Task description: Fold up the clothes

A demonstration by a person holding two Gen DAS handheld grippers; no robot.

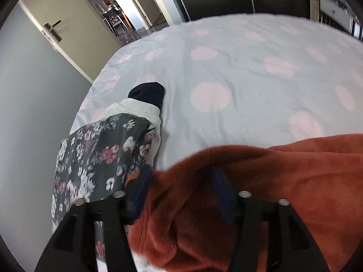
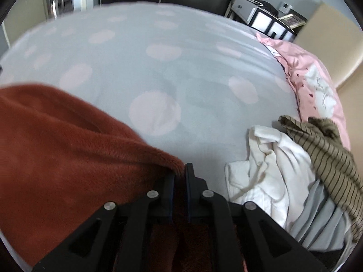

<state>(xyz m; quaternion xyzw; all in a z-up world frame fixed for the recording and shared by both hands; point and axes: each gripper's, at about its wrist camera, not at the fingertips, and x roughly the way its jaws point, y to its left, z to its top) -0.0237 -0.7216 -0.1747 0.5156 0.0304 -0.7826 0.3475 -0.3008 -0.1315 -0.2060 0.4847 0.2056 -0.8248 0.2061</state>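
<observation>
Rust fleece garment [image 1: 283,181] lies across both grippers, running nine to three o'clock: my left gripper [image 1: 181,181] gapes, released, while my right gripper [image 2: 180,176] barely pinches its corner.

A bed [image 1: 238,72] covered in a pale grey sheet with pink dots. Beyond its far left corner, a beige door [image 1: 59,22] stands open. Beside its far right corner, a white drawer unit [image 2: 265,20].

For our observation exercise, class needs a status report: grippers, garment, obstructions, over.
Left gripper open, straddling rust-red fleece garment. Right gripper pinching its edge. Fleece lying on dotted grey bedsheet. Floral garment close beside it; nothing blocking.
</observation>
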